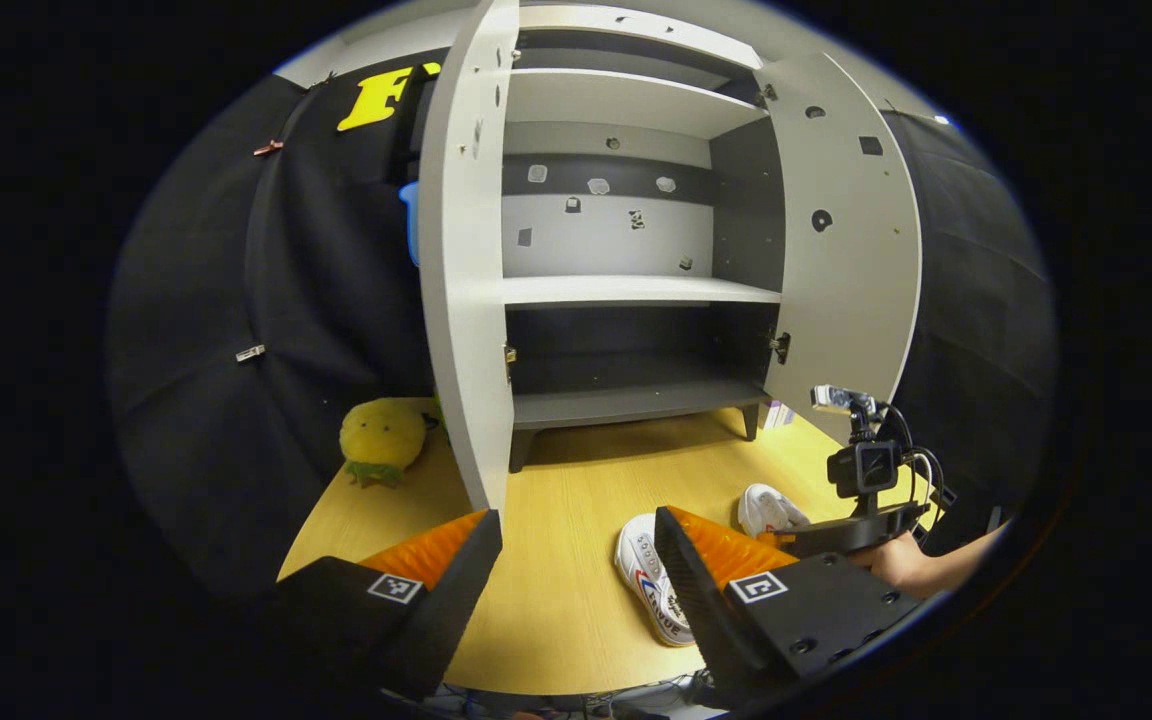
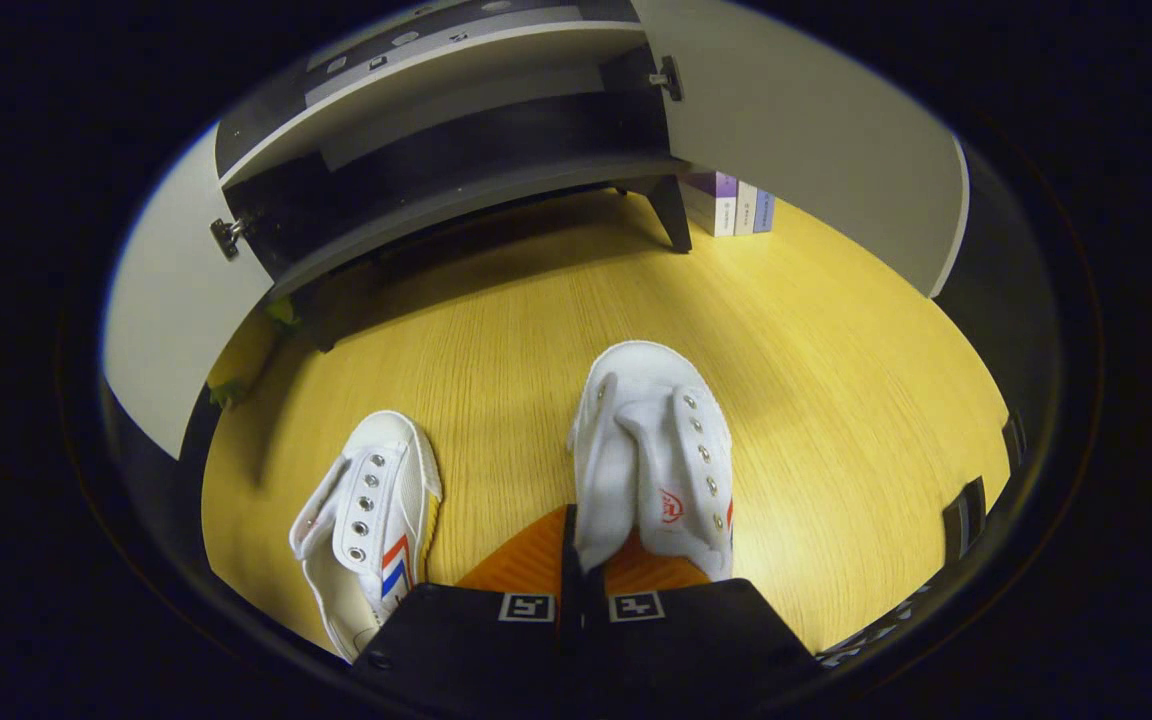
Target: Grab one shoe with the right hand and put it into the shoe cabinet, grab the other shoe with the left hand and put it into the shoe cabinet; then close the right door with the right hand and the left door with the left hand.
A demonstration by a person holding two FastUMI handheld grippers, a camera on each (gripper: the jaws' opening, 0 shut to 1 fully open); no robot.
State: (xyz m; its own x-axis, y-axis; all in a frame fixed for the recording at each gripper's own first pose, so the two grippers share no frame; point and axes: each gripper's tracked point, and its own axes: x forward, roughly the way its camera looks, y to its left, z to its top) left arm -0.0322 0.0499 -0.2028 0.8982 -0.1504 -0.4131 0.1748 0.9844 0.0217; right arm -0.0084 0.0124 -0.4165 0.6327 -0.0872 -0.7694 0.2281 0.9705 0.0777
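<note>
on the yellow wooden table (image 2: 836, 380) the shoe cabinet (image 1: 626, 290) stands with both doors swung open. the right gripper (image 2: 584, 560) is clamped on the side wall of one white shoe (image 2: 661, 450) out front; the other shoe (image 2: 366, 510) lies just beside it. the left gripper (image 1: 576, 560) hangs spread apart, holding nothing, facing the cabinet, near a yellow plush toy (image 1: 381, 437).

Grey two-door shoe cabinet (image 1: 636, 290) stands open on yellow wooden floor (image 1: 576, 500), shelves bare. Left gripper (image 1: 576, 570) spread wide. Two white canvas shoes (image 1: 651, 585) beside right gripper (image 1: 861, 525). Yellow plush toy (image 1: 381, 437) near left door (image 1: 466, 270).
</note>
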